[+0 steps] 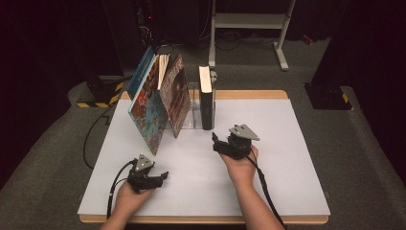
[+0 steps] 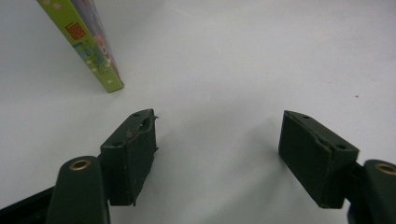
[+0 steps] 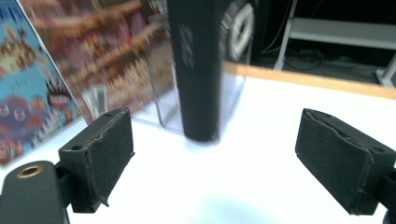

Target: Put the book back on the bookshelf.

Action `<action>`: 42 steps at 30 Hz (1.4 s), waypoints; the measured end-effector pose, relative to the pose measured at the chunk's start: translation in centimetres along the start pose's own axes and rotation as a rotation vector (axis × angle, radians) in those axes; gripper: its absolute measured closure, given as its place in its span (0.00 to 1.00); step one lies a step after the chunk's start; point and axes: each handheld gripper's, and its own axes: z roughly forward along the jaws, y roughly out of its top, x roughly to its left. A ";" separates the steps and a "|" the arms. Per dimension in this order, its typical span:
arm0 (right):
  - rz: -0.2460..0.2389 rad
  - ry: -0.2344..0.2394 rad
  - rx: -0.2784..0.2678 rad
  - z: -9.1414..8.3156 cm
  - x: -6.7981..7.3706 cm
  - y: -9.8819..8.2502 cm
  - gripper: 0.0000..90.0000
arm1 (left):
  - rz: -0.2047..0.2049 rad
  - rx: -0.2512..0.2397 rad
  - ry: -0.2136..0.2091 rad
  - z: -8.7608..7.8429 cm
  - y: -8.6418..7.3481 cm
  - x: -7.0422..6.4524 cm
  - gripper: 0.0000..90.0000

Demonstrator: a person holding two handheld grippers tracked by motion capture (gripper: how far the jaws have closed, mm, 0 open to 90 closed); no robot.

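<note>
Right claw (image 1: 216,139) gapes, level, facing black book (image 1: 207,98).

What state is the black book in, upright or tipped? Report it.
Upright. The black book stands on its bottom edge against the clear bookend, spine vertical in the right gripper view, while the picture books beside it lean.

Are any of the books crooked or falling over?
Yes. The black book stands straight up against the clear bookend, but the two picture books lean. The blue picture book tilts far over, its bottom corner stuck out toward the person, and the brown picture book slants beside it. Nothing is torn or spilled.
</note>
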 end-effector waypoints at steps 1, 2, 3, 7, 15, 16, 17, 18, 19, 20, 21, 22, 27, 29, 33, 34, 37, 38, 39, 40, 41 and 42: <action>-0.005 -0.008 0.012 -0.6 -0.6 -0.6 0.12 | 0.000 0.000 0.002 0.0 0.0 0.0 0.30; -0.007 -0.013 0.015 -1.1 -1.2 -1.1 0.12 | -0.001 -0.003 0.009 0.0 0.0 0.0 0.30; -0.007 -0.017 0.024 -1.5 -1.8 -1.6 0.12 | -0.010 -0.012 0.020 0.1 0.0 0.0 0.30; -0.026 -0.042 0.077 -3.1 -4.1 -3.5 0.11 | -0.016 -0.013 0.040 0.1 0.1 0.2 0.30; -0.031 -0.093 0.221 -6.8 -9.3 -8.4 0.11 | -0.035 -0.015 0.054 0.1 0.3 0.4 0.30; -0.029 -0.098 0.257 -7.1 -9.8 -8.9 0.11 | 0.018 -0.003 0.066 -0.1 0.1 0.4 0.30; -0.020 -0.106 0.268 -7.5 -10.1 -9.1 0.11 | 0.027 0.002 0.079 -0.2 0.1 0.6 0.26; -0.032 -0.112 0.262 -7.9 -10.2 -9.1 0.11 | 0.024 0.020 0.076 -0.5 0.2 1.1 0.23; -0.049 -0.118 0.262 -8.1 -10.3 -9.2 0.11 | 0.010 0.026 0.072 -0.7 0.3 1.7 0.21; -0.043 -0.117 0.275 -8.1 -10.5 -9.3 0.11 | 0.005 0.025 0.083 -1.0 0.4 2.5 0.20; -0.024 -0.109 0.285 -8.0 -10.7 -9.4 0.12 | -0.003 0.032 0.101 -1.3 0.6 3.3 0.17; -0.013 -0.106 0.300 -7.8 -10.8 -9.3 0.13 | -0.013 0.025 0.112 -1.6 0.7 4.0 0.15; -0.025 -0.080 0.389 -6.9 -10.8 -9.4 0.14 | -0.108 -0.033 0.156 -2.7 0.9 6.6 0.14; -0.028 -0.081 0.387 -6.9 -10.8 -9.4 0.14 | -0.108 -0.036 0.151 -2.7 0.9 6.5 0.15; -0.026 -0.081 0.385 -6.9 -10.8 -9.4 0.14 | -0.038 -0.041 0.173 -2.5 0.5 5.9 0.17; -0.027 -0.082 0.385 -6.9 -10.8 -9.4 0.14 | -0.047 -0.044 0.171 -2.5 0.5 5.9 0.17; -0.027 -0.082 0.384 -6.9 -10.8 -9.5 0.14 | -0.050 -0.038 0.170 -2.5 0.5 6.0 0.17; -0.027 -0.082 0.383 -6.9 -10.8 -9.5 0.14 | -0.051 -0.038 0.170 -2.5 0.5 6.0 0.17; -0.028 -0.081 0.383 -6.9 -10.8 -9.5 0.14 | -0.051 -0.038 0.170 -2.5 0.5 6.0 0.17; -0.029 -0.082 0.383 -6.9 -10.8 -9.5 0.14 | -0.050 -0.037 0.170 -2.5 0.5 6.0 0.17; -0.028 -0.081 0.383 -6.9 -10.8 -9.5 0.14 | -0.051 -0.037 0.170 -2.5 0.5 6.0 0.17; -0.028 -0.081 0.383 -6.9 -10.8 -9.5 0.14 | -0.050 -0.037 0.170 -2.5 0.5 6.0 0.17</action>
